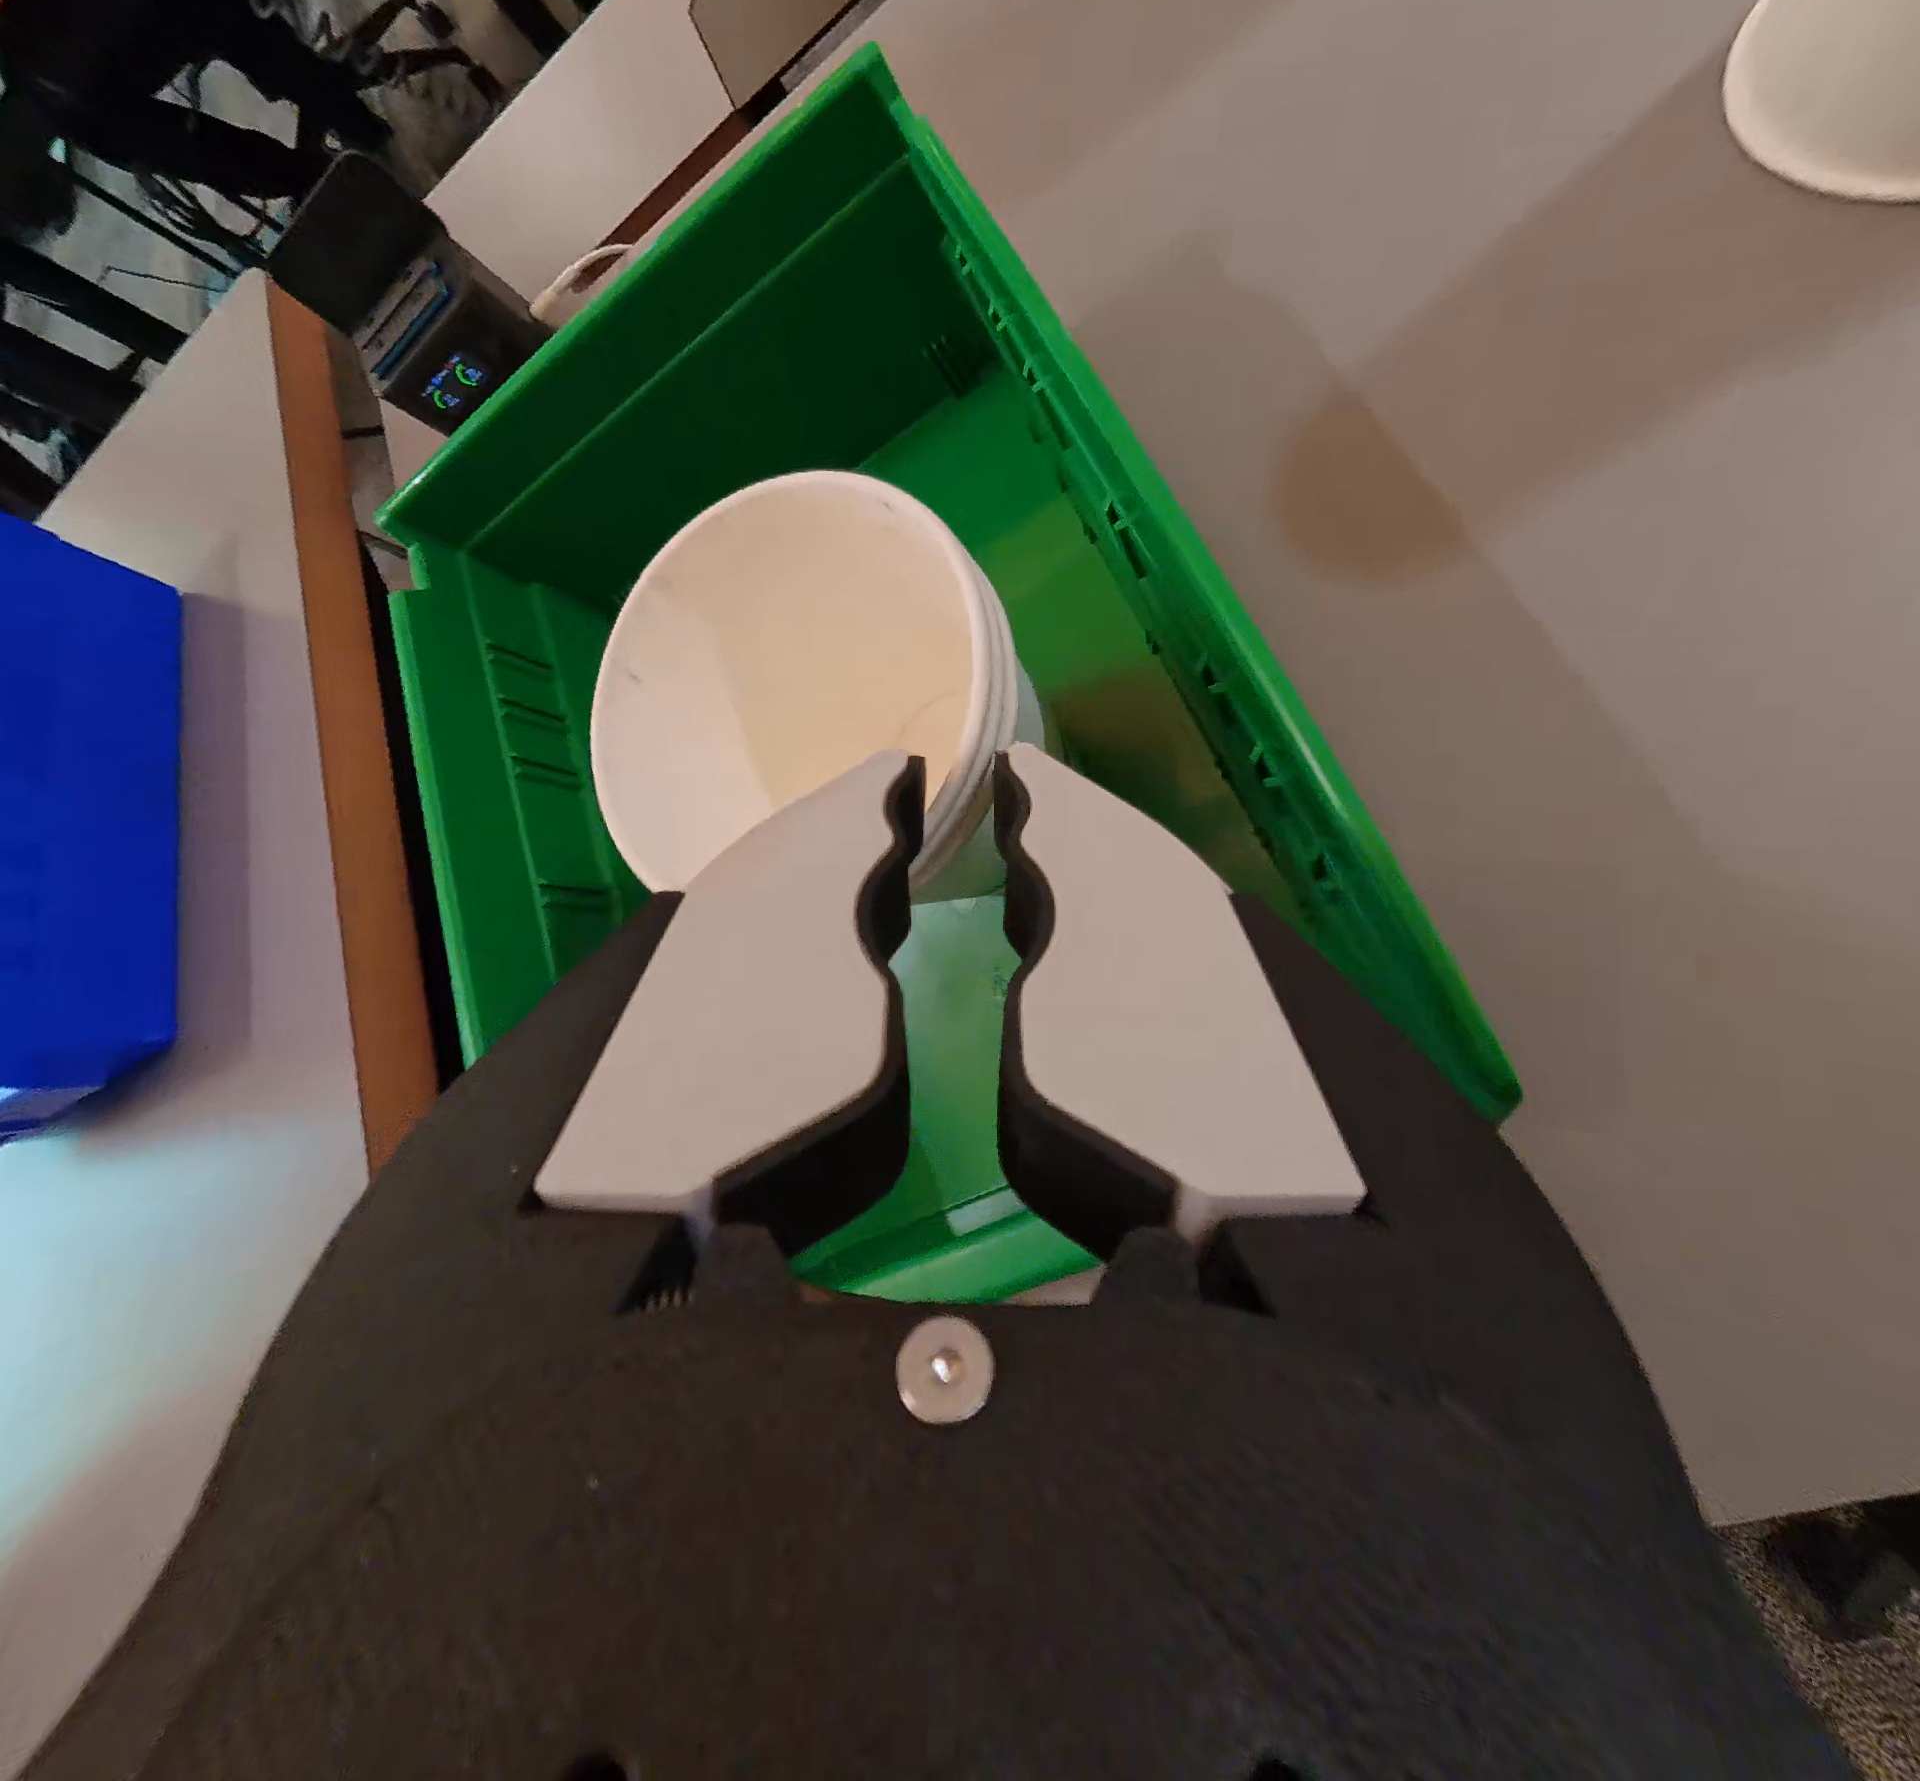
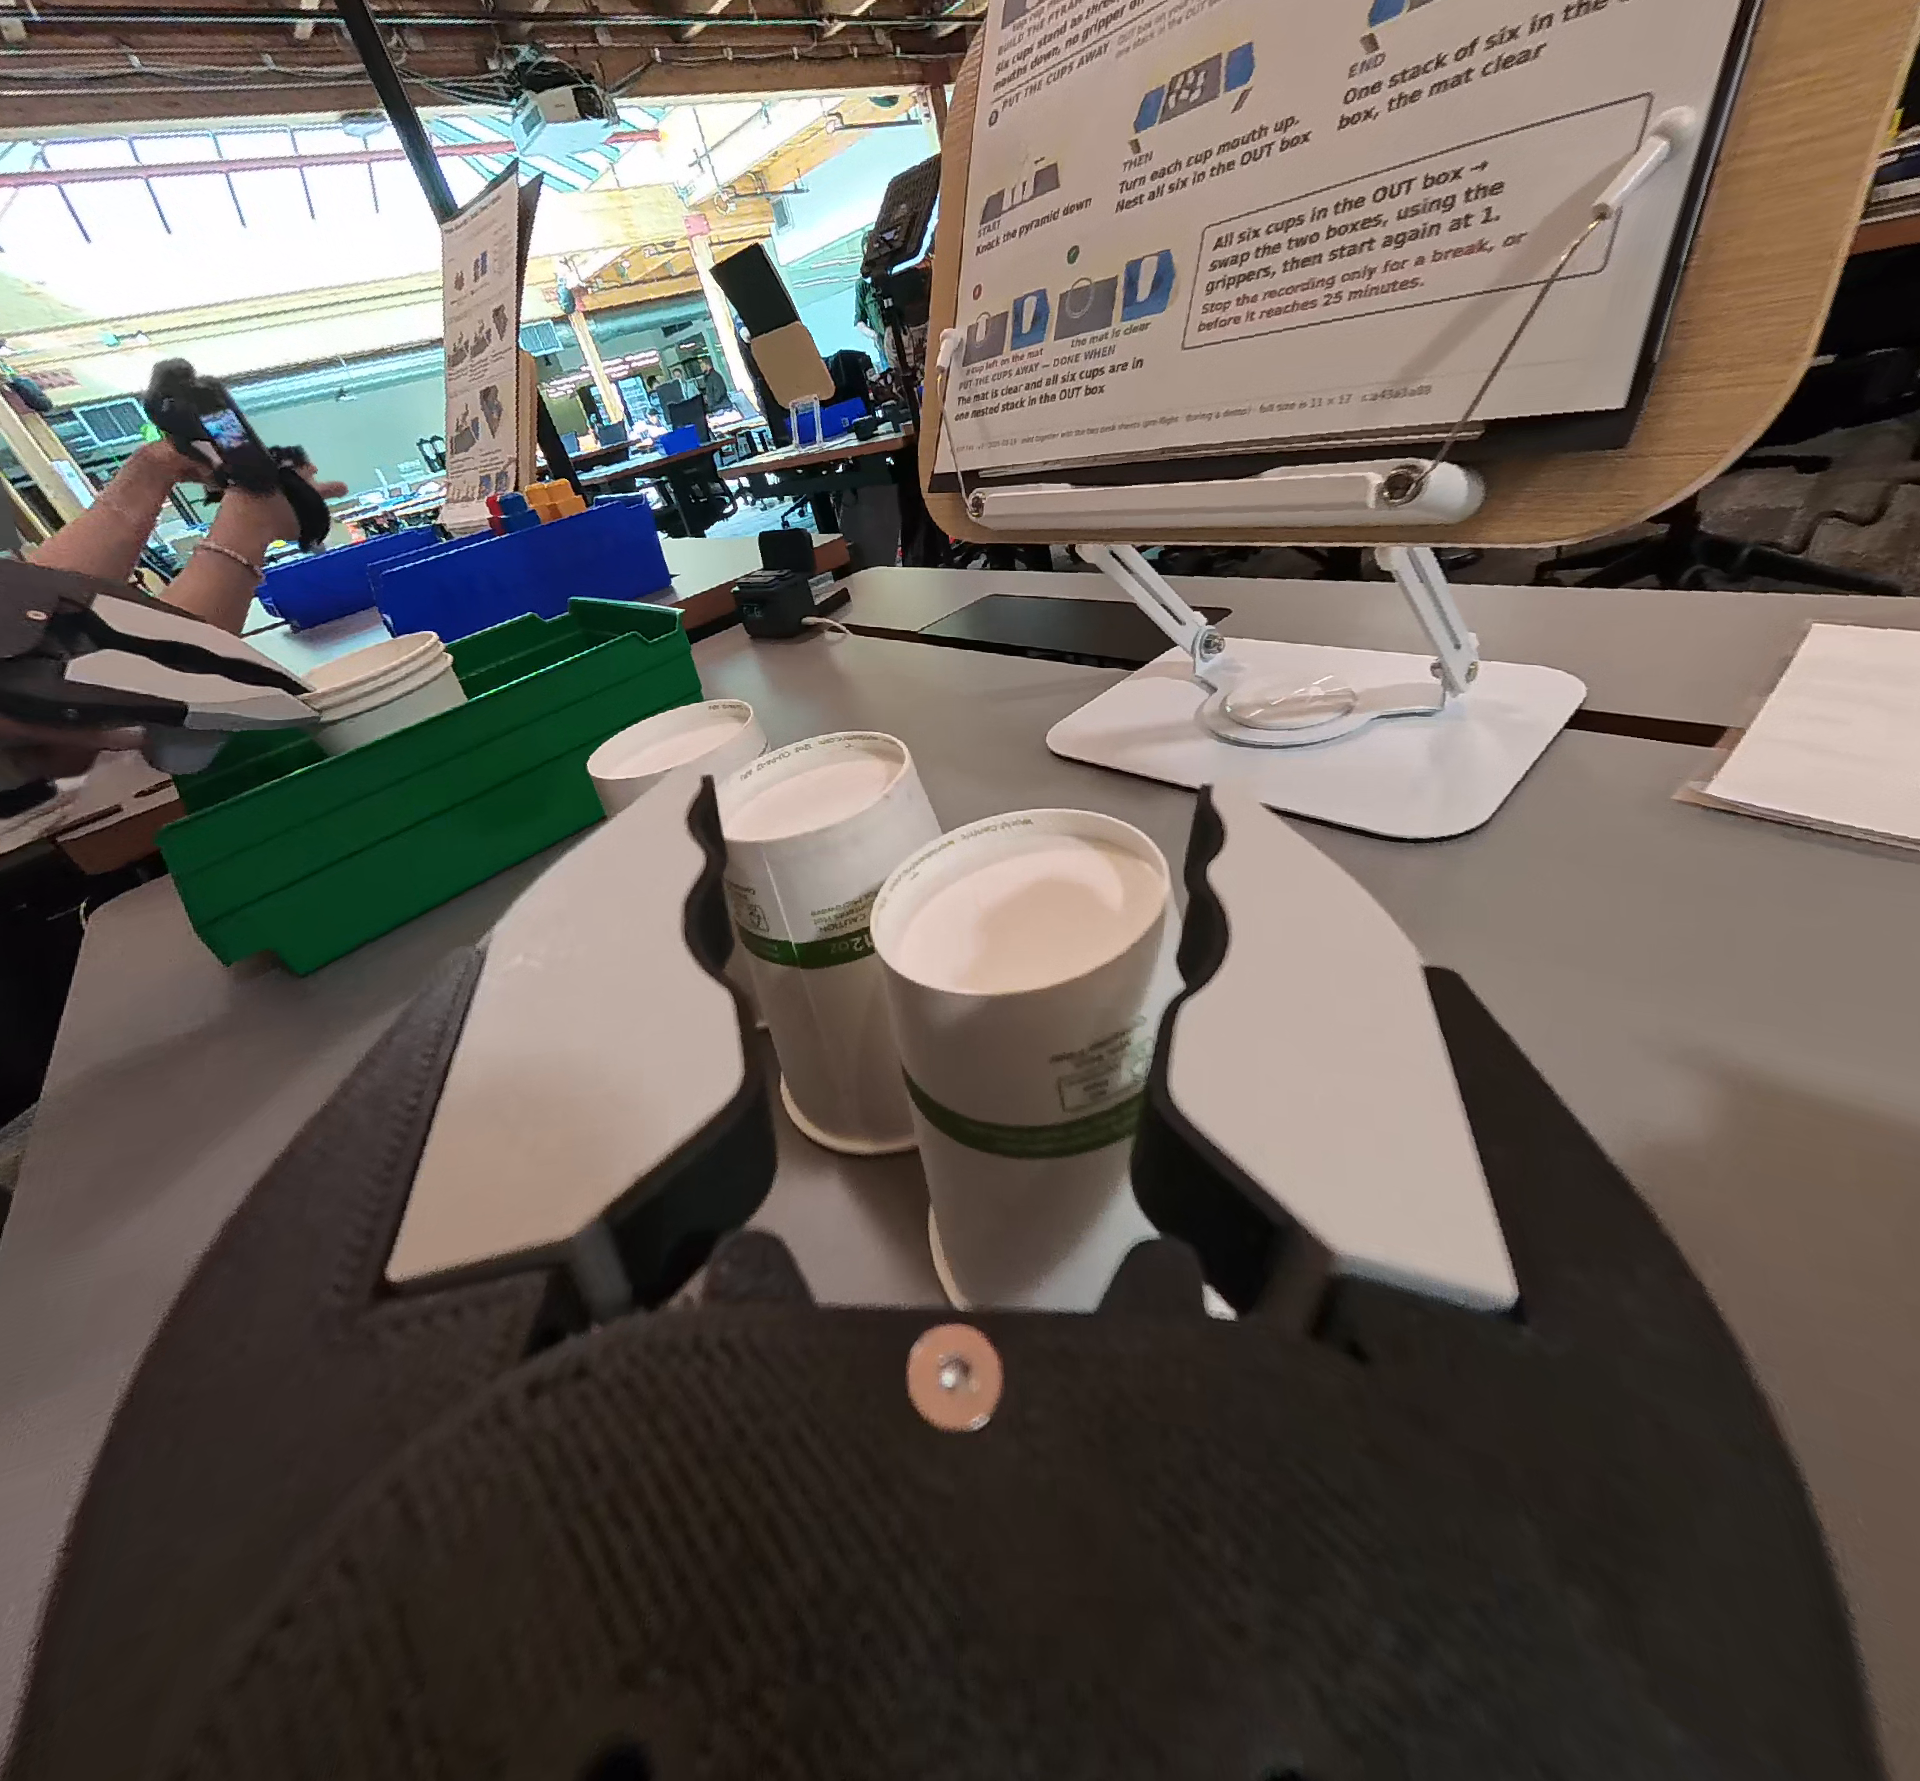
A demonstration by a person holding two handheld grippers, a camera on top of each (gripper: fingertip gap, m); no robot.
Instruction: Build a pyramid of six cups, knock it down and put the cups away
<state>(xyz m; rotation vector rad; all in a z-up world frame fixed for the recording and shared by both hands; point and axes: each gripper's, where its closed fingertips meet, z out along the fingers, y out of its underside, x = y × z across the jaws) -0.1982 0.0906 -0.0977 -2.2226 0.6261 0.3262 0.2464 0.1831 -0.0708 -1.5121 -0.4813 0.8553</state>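
Observation:
My left gripper (image 1: 958, 775) is shut on the rim of a mouth-up stack of white paper cups (image 1: 790, 671) that stands tilted inside a green bin (image 1: 727, 401). The right wrist view shows this gripper (image 2: 301, 703) pinching the stack (image 2: 390, 682) over the bin (image 2: 416, 848). My right gripper (image 2: 956, 801) is open, low over the grey table. An upside-down white cup with a green band (image 2: 1029, 1035) stands between its fingers, close to the right one. A second upside-down cup (image 2: 831, 900) stands just behind it, and a third (image 2: 675, 755) farther back.
A document stand with a printed sheet (image 2: 1351, 173) rests on a white base (image 2: 1320, 744) at the back right. Papers (image 2: 1818, 734) lie at the far right. Blue bins (image 2: 520, 568) and a black charger (image 2: 774, 599) sit behind the green bin. Another upside-down cup (image 1: 1829, 69) stands right of the bin.

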